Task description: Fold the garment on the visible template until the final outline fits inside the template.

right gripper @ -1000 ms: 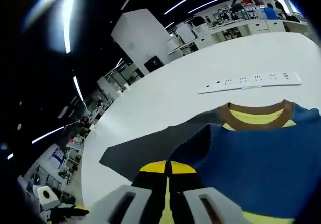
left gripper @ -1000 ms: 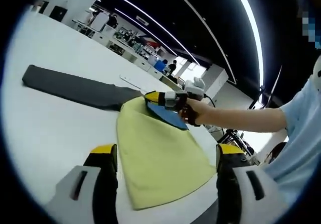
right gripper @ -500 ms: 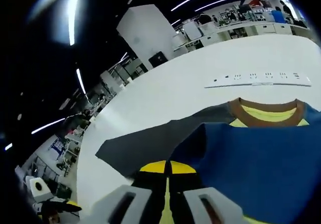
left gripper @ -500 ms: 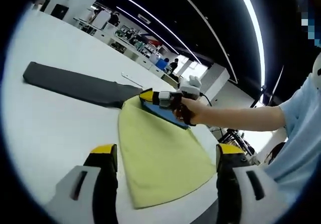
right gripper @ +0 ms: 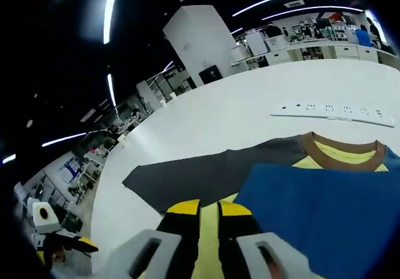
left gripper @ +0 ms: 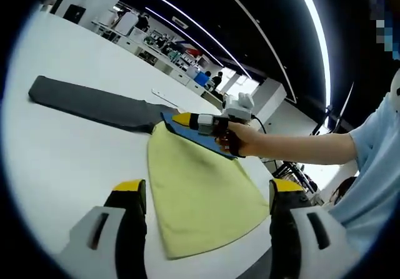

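Observation:
The garment lies on the white table (left gripper: 56,160), its pale yellow body (left gripper: 194,166) facing up and one dark grey sleeve (left gripper: 87,104) stretched out to the left. My right gripper (left gripper: 179,120), held by a hand (left gripper: 240,138), is shut on the edge of a blue flap (left gripper: 203,142) and holds it over the yellow body's top. In the right gripper view my right gripper (right gripper: 209,211) pinches yellow cloth, with the blue panel (right gripper: 312,210), the brown collar (right gripper: 344,160) and the grey sleeve (right gripper: 200,176) ahead. My left gripper (left gripper: 206,194) hangs open above the yellow body's near end.
A white power strip (right gripper: 334,111) lies on the table beyond the collar, seen small as the power strip (left gripper: 164,96) in the left gripper view. Desks, shelves and people stand far behind. The person's light blue sleeve (left gripper: 375,154) fills the right side.
My right gripper has moved left with the blue flap, drawing it further over the yellow body toward the grey sleeve. My left gripper has stayed open in place.

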A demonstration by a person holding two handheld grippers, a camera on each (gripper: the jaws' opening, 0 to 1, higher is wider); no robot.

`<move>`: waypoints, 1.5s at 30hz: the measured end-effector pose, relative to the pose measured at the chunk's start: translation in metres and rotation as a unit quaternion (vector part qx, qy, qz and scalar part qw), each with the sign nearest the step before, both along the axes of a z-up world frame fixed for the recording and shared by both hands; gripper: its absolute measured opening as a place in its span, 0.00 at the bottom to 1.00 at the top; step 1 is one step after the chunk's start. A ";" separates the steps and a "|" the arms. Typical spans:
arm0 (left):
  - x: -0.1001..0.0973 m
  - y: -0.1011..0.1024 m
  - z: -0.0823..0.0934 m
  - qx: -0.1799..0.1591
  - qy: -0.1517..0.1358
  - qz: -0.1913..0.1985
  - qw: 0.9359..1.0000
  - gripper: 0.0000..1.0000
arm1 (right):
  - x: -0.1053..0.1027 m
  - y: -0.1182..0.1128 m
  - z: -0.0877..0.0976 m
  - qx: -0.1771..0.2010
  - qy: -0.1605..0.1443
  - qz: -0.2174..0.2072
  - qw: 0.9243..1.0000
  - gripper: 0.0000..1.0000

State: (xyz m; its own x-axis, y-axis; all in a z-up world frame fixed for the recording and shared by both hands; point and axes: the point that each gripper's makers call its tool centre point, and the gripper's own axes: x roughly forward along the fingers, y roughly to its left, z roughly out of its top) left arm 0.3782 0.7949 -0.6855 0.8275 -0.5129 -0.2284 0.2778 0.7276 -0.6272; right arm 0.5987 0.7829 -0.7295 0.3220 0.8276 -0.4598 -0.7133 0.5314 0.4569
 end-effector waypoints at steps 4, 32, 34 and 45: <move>0.000 0.001 0.000 0.000 -0.001 0.001 1.000 0.78 | 0.002 0.002 0.007 0.007 -0.026 0.007 1.000 0.35; 0.008 0.013 0.008 0.028 -0.007 0.003 1.000 0.79 | -0.006 -0.123 0.042 -0.048 -0.108 -0.003 0.993 1.00; 0.013 0.020 0.008 0.035 -0.007 0.010 0.999 0.79 | -0.014 -0.132 0.045 -0.049 -0.114 -0.001 0.992 1.00; 0.024 0.044 0.006 0.052 -0.008 0.032 0.998 0.77 | -0.034 -0.171 0.046 -0.071 -0.131 0.005 0.989 1.00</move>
State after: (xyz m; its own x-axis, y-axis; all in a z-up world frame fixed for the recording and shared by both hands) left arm 0.4024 0.8384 -0.6794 0.8617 -0.4335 -0.2637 0.2389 0.8052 -0.5428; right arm 0.5643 0.6118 -0.6839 0.4385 0.7642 -0.4730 -0.8025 0.5699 0.1766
